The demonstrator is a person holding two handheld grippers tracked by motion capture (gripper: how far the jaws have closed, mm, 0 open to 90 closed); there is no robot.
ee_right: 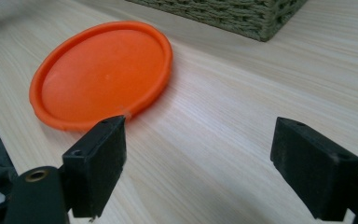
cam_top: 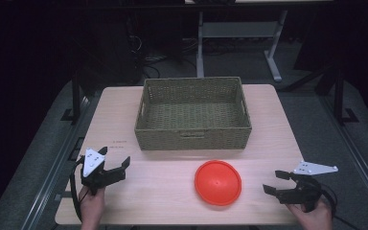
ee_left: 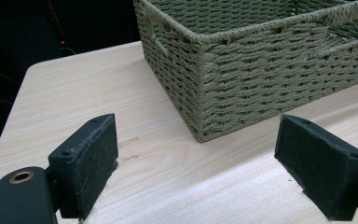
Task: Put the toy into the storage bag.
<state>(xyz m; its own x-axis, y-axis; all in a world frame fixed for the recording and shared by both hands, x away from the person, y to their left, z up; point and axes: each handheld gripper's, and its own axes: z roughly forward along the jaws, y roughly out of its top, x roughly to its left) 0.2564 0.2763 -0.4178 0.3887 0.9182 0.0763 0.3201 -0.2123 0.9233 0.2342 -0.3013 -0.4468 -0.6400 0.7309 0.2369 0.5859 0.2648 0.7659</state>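
From the high view I have bare counter (cam_top: 163,182) ahead of both tools: the left gripper (cam_top: 117,160) sits near the counter's left edge with nothing on the wood between it and the woven basket (cam_top: 193,114), and the right gripper (cam_top: 274,182) sits by the right edge close to the near corner, so it has little counter behind or outside it and free wood ahead. Its jaws stand wide apart with nothing between them, and the left gripper's jaws are likewise spread and empty. The orange disc (cam_top: 218,182) lies flat on the counter to the inner side of the right gripper, near it but not touching, and just short of the basket's front wall. In the right gripper view the orange disc (ee_right: 102,74) lies ahead and off toward the left jaw, whose tip overlaps the disc's rim in the picture, though I cannot tell from there whether it touches; the high view shows a clear gap. That view also gives me the disc's raised lip and a corner of the basket (ee_right: 242,16) beyond it, detail the high view lacks. The left gripper view shows the basket (ee_left: 261,70) corner ahead, between the two jaws and well apart from them, and one handle slot in its side wall, with the counter's far left edge dropping into darkness.
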